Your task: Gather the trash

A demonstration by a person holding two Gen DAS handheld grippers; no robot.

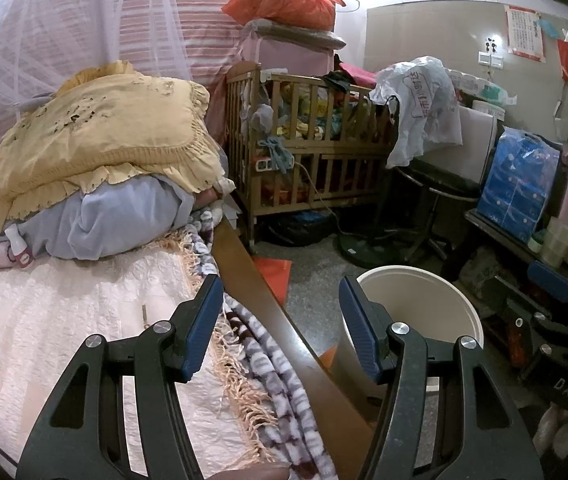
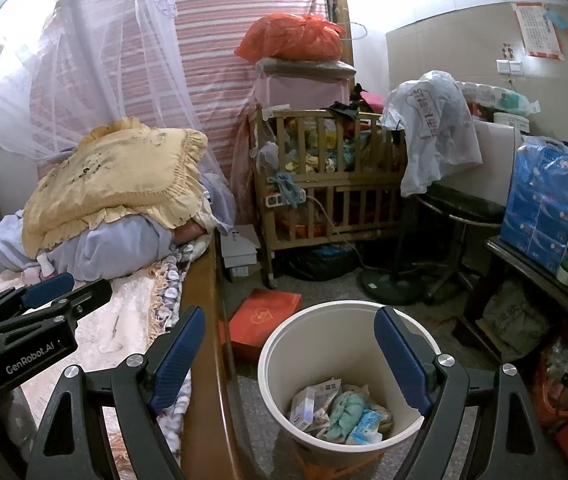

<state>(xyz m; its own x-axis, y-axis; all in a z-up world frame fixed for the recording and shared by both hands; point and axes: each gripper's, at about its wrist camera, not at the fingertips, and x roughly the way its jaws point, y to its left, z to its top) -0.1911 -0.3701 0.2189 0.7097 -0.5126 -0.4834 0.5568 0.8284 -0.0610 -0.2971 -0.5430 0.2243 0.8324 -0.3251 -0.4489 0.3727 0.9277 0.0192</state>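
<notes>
A white round bin point(image 2: 273, 364) stands on the floor beside the bed and holds several wrappers and crumpled tissues point(image 2: 336, 412). My right gripper point(image 2: 291, 314) hovers just above its near rim, open with nothing between the fingers. The same bin point(image 1: 424, 300) sits just right of my left gripper point(image 1: 279, 282), which is open and empty over the bed's wooden side rail point(image 1: 259, 292). The left gripper point(image 2: 71, 288) also shows at the left of the right wrist view, over the bedcover. A small pink-and-white bottle point(image 1: 19, 252) and a thin stick point(image 1: 144, 312) lie on the bed.
Folded bedding with a yellow cover point(image 1: 99, 140) is piled on the bed. A red box point(image 2: 263, 320) lies on the floor by the bin. Behind stand a wooden crib point(image 1: 316, 148), a fan base point(image 1: 360, 248), a stool point(image 2: 460, 208) and a blue tissue pack point(image 2: 544, 208).
</notes>
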